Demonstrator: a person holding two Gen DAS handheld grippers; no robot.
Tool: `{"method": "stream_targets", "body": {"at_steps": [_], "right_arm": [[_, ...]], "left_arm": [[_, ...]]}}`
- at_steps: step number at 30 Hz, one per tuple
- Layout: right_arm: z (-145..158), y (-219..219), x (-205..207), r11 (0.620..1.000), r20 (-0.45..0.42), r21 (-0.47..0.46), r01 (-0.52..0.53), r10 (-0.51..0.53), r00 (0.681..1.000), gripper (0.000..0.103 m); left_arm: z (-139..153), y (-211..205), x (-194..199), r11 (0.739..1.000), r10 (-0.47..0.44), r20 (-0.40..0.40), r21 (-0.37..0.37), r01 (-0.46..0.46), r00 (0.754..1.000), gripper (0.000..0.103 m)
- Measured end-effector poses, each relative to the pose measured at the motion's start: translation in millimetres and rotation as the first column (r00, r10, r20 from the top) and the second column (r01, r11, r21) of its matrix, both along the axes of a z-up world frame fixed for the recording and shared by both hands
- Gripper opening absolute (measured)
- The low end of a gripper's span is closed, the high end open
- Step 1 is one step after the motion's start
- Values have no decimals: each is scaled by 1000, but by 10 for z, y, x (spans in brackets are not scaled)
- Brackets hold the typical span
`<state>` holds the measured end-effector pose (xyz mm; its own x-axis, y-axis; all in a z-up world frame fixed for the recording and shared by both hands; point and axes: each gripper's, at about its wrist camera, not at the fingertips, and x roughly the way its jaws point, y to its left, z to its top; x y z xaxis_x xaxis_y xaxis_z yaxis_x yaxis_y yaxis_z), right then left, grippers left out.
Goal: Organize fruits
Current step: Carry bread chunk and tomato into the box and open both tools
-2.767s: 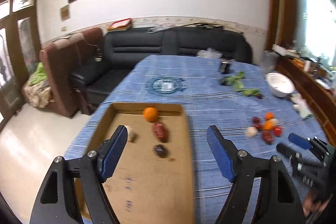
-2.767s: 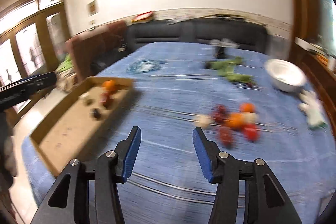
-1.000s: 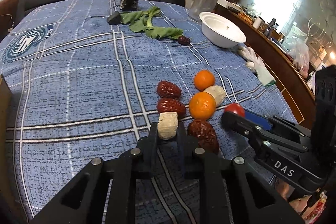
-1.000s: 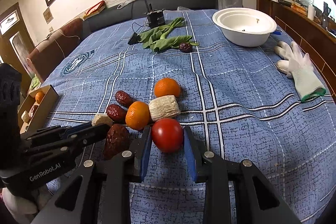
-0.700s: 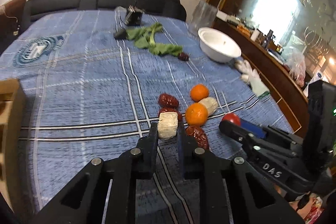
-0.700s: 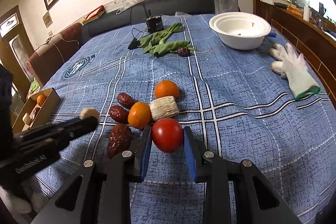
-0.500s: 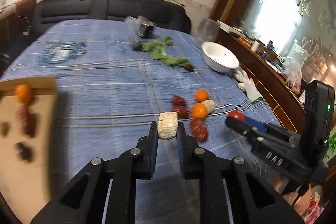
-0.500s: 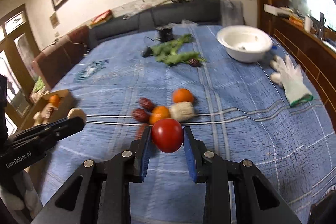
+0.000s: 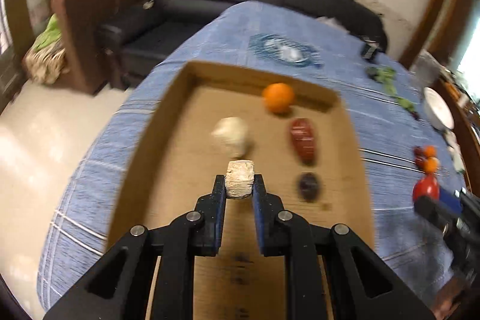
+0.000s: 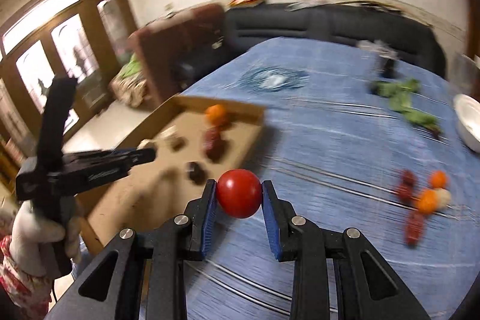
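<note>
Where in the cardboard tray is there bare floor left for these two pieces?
The cardboard tray is bare along its left wall and across the near end, below the dark date. It is crowded from the middle back: orange, red date, pale piece.

The tabletop [image 10: 330,140], under a blue plaid cloth, carries a shallow cardboard tray [image 9: 180,98] at its near-left corner. Further off lie leafy greens [image 10: 402,98], a white bowl [image 10: 468,119], and a blurred cluster of loose fruit [image 10: 423,200], seemingly oranges and dates.
</note>
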<state>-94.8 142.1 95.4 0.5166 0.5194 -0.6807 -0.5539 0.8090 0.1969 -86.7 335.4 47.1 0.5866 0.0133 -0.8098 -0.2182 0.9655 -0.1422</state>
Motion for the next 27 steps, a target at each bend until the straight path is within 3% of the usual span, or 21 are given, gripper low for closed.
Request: {"method": "stream_targets", "body": {"at_steps": [7, 13, 15, 20, 22, 24, 27], "right_arm": [[-353, 809, 13, 989, -65, -88, -119, 114, 991, 33], [-534, 1034, 16, 981, -80, -134, -137, 127, 989, 34], [-535, 1075, 29, 982, -71, -140, -131, 121, 990, 34], [-464, 1082, -5, 984, -52, -121, -134, 128, 990, 37], [-362, 992, -65, 986, -19, -108, -124, 123, 992, 38], [-249, 880, -121, 990, 7, -90, -108, 109, 994, 41], [-121, 619, -184, 997, 37, -49, -66, 68, 997, 45]], "left_arm": [[-141, 275, 87, 999, 43, -64, -17, -44, 997, 17], [-164, 261, 102, 999, 31, -78, -23, -32, 996, 20], [-155, 272, 101, 999, 34, -74, -29, -37, 997, 30], [-15, 253, -40, 998, 54, -13, -19, -54, 998, 34], [134, 182, -168, 998, 65, 40, 15, -65, 997, 42], [307, 56, -319, 994, 80, 100, 69, -87, 992, 64], [555, -225, -542, 986, 66, 198, 138, -94, 978, 80]]}}
